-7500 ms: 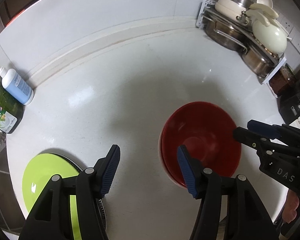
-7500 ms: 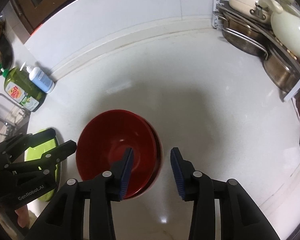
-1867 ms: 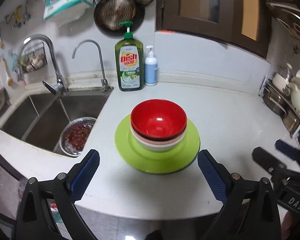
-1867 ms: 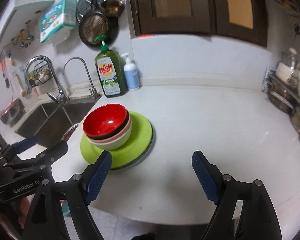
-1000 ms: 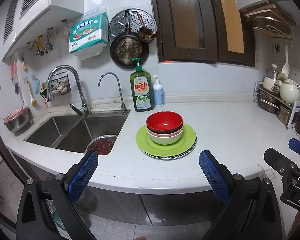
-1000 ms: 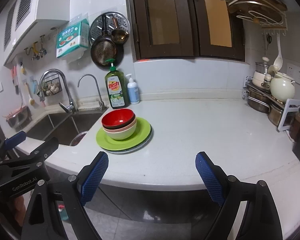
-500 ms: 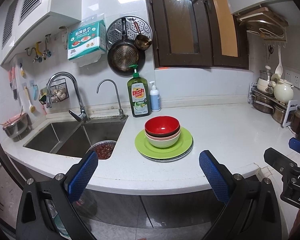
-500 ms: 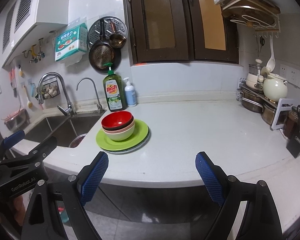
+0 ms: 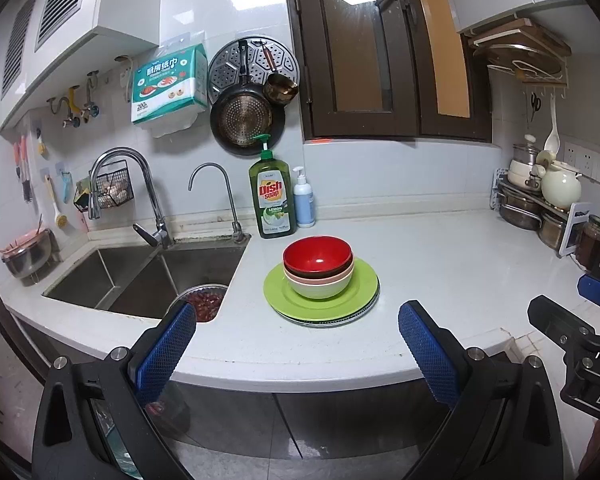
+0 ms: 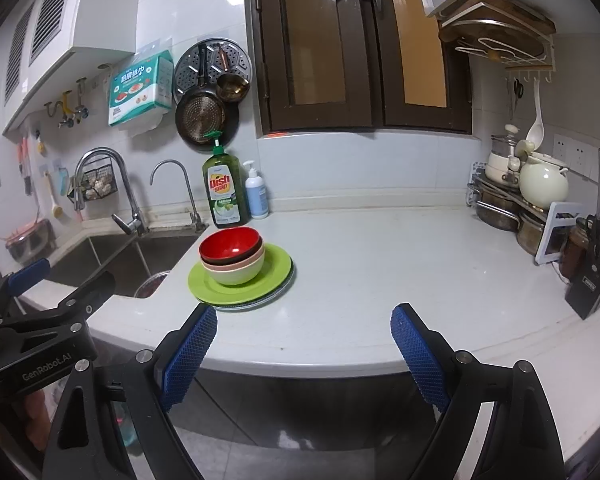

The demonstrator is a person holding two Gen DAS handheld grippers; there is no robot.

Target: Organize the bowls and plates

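Observation:
A stack of bowls with a red bowl [image 9: 317, 255] [image 10: 229, 244] on top sits nested on a green plate [image 9: 362, 286] [image 10: 278, 268], which lies on other plates on the white counter [image 9: 440, 264] beside the sink. My left gripper [image 9: 296, 338] hangs wide open and empty, off the counter's front edge, well short of the stack. My right gripper [image 10: 303, 342] is likewise open and empty in front of the counter edge, to the right of the stack. Each gripper shows at the side of the other's view.
A double sink [image 9: 140, 276] holds a colander of red fruit [image 9: 202, 300]. Dish soap [image 9: 271, 196] and a pump bottle [image 9: 303, 200] stand at the back wall. A pot rack [image 10: 516, 196] and a knife block [image 10: 592, 276] fill the right corner. Dark cabinets lie below.
Both grippers have drawn back from the counter and risen, opening wide. The red bowls, once alone on the counter, now stand stacked on the green plate.

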